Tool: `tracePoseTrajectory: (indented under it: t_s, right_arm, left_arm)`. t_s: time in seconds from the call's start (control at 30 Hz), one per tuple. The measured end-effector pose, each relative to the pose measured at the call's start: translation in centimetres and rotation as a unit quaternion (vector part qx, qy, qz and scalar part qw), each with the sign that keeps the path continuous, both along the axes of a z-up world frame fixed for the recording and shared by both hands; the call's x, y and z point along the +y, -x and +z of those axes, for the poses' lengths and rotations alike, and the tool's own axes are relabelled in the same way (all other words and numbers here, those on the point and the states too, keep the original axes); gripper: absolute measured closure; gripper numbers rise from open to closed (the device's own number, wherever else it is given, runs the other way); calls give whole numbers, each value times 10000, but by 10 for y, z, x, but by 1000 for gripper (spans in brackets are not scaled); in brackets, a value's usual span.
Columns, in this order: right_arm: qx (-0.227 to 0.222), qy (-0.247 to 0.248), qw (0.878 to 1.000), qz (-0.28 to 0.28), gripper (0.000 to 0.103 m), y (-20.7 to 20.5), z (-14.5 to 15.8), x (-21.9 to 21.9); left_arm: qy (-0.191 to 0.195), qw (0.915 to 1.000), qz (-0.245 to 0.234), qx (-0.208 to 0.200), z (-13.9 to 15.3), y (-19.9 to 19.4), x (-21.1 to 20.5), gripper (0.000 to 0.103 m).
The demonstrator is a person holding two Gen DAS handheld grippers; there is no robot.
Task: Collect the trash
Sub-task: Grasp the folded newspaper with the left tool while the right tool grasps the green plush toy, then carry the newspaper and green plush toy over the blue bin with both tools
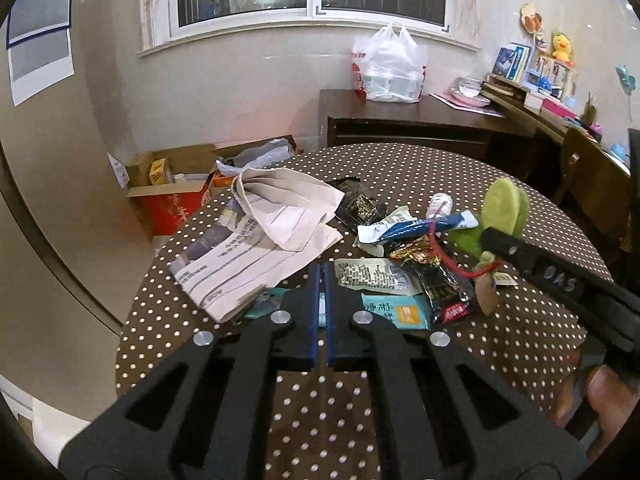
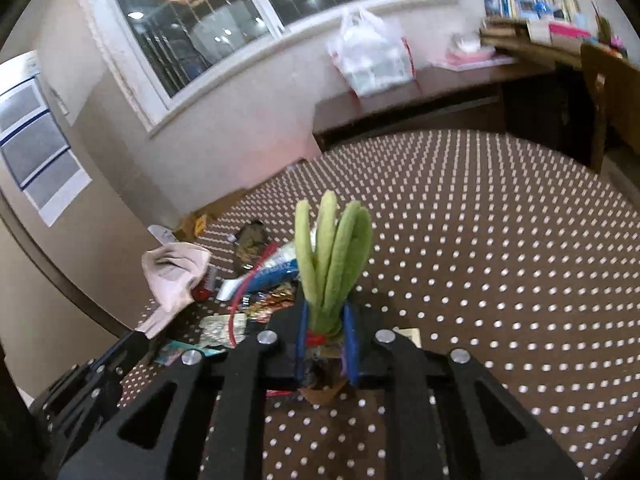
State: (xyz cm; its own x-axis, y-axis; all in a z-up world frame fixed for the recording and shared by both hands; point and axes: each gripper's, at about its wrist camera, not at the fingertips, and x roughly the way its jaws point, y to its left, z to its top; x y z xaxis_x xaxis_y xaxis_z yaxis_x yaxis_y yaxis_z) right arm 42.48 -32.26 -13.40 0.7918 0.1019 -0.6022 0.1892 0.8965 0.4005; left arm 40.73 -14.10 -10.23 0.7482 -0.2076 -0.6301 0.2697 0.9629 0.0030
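A pile of trash lies on the round polka-dot table (image 1: 400, 168): a blue-white tube wrapper (image 1: 416, 226), a black snack wrapper (image 1: 444, 288), a pale printed packet (image 1: 372, 276) and a teal packet (image 1: 400, 314). My left gripper (image 1: 321, 280) is shut and empty, hovering over the table's near side just before the packets. My right gripper (image 2: 326, 320) is shut on a green felt plant toy (image 2: 334, 256) with a red cord (image 2: 240, 304), held above the table. The toy (image 1: 500, 216) and the right gripper (image 1: 490, 236) also show in the left wrist view.
A beige cloth bag (image 1: 288, 204) on folded newspaper (image 1: 224, 264) lies on the table's left. Cardboard boxes (image 1: 172, 192) sit on the floor beyond. A white plastic bag (image 1: 388, 68) stands on a dark sideboard (image 1: 420, 120). A chair (image 1: 580, 172) stands at right.
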Motion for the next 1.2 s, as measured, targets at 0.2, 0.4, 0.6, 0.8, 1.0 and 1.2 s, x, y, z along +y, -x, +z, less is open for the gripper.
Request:
tracePoseTrajectory:
  t_s: [0.2, 0.4, 0.6, 0.8, 1.0, 1.2]
  right_arm:
    - [-363, 491, 9975, 342, 87, 26, 28, 30]
    - [-342, 947, 9932, 578, 87, 27, 32, 61]
    - [-316, 954, 9932, 581, 87, 24, 29, 67]
    - [-220, 878, 9939, 624, 87, 16, 21, 66]
    - [-154, 792, 9943, 704, 88, 8, 16, 66]
    - [-261, 741, 9940, 765, 87, 12, 23, 69]
  left_arm:
    - [-291, 9994, -2, 208, -1, 7, 12, 77]
    - [-950, 9952, 68, -232, -2, 16, 14, 29]
    - [-1743, 9838, 78, -402, -14, 1, -1, 29]
    - [-1954, 9802, 190, -247, -24, -26, -4, 37]
    - [-1605, 9866, 236, 168, -27, -49, 4, 93]
    - [-793, 9962, 287, 196, -14, -35, 23, 98]
